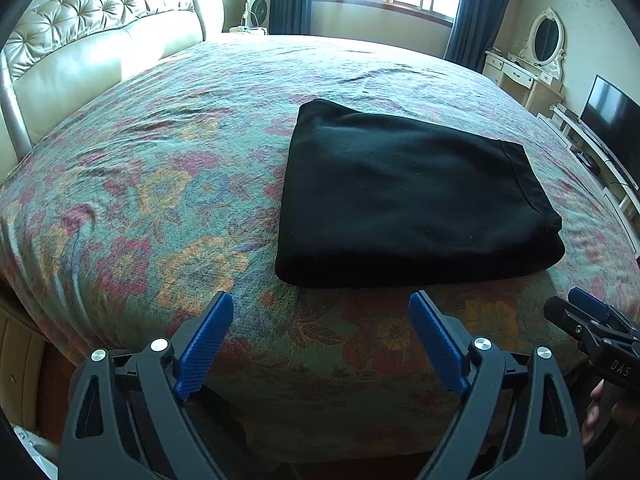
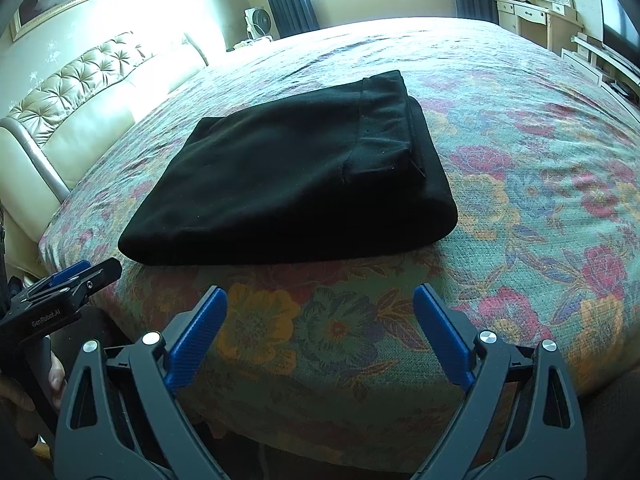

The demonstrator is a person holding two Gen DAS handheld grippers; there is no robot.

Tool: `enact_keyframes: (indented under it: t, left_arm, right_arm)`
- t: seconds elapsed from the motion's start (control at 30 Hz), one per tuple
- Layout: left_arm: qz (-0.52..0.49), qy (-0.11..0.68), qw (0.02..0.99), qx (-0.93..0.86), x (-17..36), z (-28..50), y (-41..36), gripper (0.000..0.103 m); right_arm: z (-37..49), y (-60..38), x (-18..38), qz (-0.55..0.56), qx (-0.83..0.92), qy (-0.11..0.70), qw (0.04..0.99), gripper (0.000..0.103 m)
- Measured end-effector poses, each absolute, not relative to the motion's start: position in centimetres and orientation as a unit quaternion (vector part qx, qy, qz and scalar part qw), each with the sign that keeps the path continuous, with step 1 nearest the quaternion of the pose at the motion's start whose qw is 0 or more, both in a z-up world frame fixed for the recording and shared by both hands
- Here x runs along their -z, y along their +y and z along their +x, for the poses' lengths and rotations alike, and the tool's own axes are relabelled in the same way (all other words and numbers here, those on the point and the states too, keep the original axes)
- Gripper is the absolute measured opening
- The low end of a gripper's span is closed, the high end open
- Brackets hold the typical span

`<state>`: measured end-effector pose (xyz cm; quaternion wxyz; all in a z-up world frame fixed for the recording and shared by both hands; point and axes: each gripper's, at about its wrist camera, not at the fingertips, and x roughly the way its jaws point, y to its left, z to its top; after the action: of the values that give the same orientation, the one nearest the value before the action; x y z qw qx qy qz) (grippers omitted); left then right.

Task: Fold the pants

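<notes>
While my left tool and right tool hang wide open and empty, the pants lie folded on the bed; soft, limp and light, they are best gripped at the thick near fold.

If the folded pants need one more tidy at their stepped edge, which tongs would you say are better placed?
Right, probably. In the right wrist view the pants show their stepped edge on that side, nearer the open right tongs. The left tongs, also open, face the smooth fold.
</notes>
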<state>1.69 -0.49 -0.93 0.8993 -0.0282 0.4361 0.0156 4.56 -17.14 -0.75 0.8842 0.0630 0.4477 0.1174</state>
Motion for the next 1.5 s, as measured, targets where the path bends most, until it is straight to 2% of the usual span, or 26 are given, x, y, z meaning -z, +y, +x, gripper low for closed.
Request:
enact_keyframes:
  t: [1.23, 1.5]
  left_arm:
    - [0.05, 0.344, 0.936, -0.055, -1.5, -0.4, -3.0, 0.091]
    - [0.078, 0.358, 0.93, 0.003, -1.4, -0.5, -4.1, 0.091]
  right_arm:
    - [4.5, -16.6, 1.9, 0.072, -0.126, 0.466, 0.873, 0.094]
    - [4.6, -16.3, 2.5, 0.074, -0.129, 0.474, 0.868, 0.094]
